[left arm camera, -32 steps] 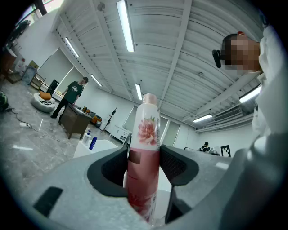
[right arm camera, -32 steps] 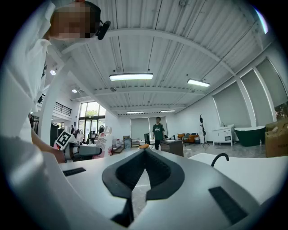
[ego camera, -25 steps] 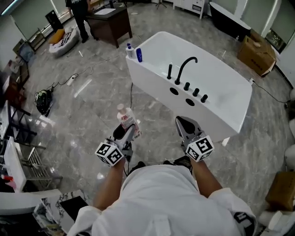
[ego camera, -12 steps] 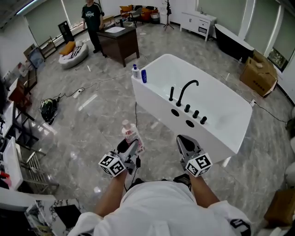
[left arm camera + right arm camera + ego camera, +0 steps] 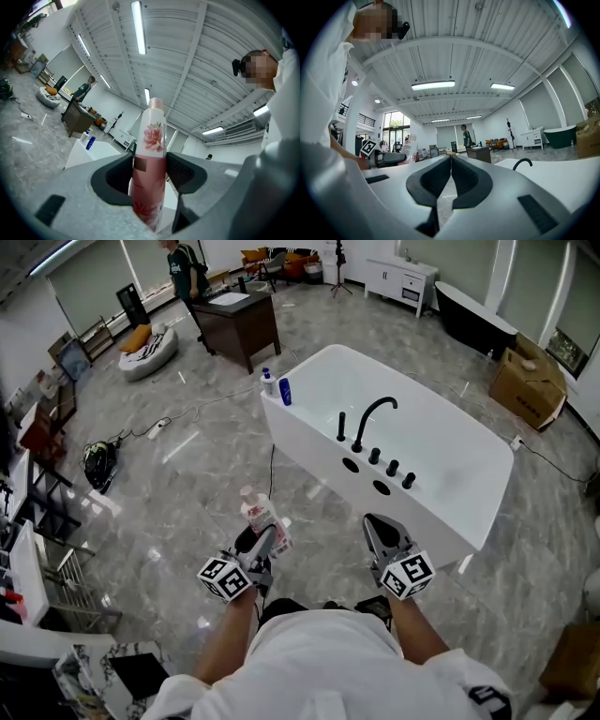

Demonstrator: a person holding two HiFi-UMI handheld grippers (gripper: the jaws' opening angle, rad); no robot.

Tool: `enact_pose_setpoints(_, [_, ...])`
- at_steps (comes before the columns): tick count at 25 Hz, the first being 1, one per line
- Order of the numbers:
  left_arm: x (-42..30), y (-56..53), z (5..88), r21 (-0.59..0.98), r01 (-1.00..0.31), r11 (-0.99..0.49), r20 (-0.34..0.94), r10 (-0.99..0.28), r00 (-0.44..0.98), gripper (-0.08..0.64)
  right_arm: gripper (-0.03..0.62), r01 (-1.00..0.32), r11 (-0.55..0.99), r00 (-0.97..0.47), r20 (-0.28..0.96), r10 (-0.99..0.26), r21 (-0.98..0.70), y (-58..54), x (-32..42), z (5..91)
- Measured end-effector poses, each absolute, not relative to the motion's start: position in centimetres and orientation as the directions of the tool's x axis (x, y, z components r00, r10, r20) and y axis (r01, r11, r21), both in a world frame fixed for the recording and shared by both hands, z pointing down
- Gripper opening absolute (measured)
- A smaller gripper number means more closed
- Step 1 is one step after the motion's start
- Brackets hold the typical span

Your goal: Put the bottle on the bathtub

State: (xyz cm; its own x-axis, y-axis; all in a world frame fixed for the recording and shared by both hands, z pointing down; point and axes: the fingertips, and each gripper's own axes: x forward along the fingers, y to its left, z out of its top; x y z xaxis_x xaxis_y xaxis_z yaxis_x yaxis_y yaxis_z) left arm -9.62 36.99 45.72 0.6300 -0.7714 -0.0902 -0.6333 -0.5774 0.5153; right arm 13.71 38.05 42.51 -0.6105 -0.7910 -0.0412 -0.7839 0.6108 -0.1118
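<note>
One pink bottle (image 5: 257, 510) stayed upright, clamped in the left claw (image 5: 265, 538), as the white bathtub (image 5: 319, 465) drew slightly nearer over the past second. The right claw (image 5: 380, 531) was pressed together, empty. Placement on the rim apparently lay ahead.

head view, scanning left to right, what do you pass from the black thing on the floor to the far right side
black bag → pink bottle → black faucet → cardboard box
</note>
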Motion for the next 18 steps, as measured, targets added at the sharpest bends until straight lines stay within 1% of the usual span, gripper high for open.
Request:
enact_pose_setpoints(4, [-8.3,36.9,46.9,0.521,-0.631,-0.575,-0.056,-0.761,0.647,0.225,0.014,-0.798,0.581,-0.586,-0.024,-0.810,-0.161,37.5,15.2,44.2])
enact_pose_setpoints(11, [-6.9,34.1,48.6,0.541,-0.616,-0.573,-0.040,-0.748,0.662,0.225,0.015,-0.795,0.574,-0.588,0.017,-0.809,-0.194,35.0,16.0,46.7])
enact_pose_setpoints(18, [-7.0,28.5,50.4,0.590,-0.592,-0.549,-0.046,-0.754,0.655,0.224,0.014,-0.801,0.576,-0.591,0.061,-0.804,-0.166,29.7,16.2,46.7])
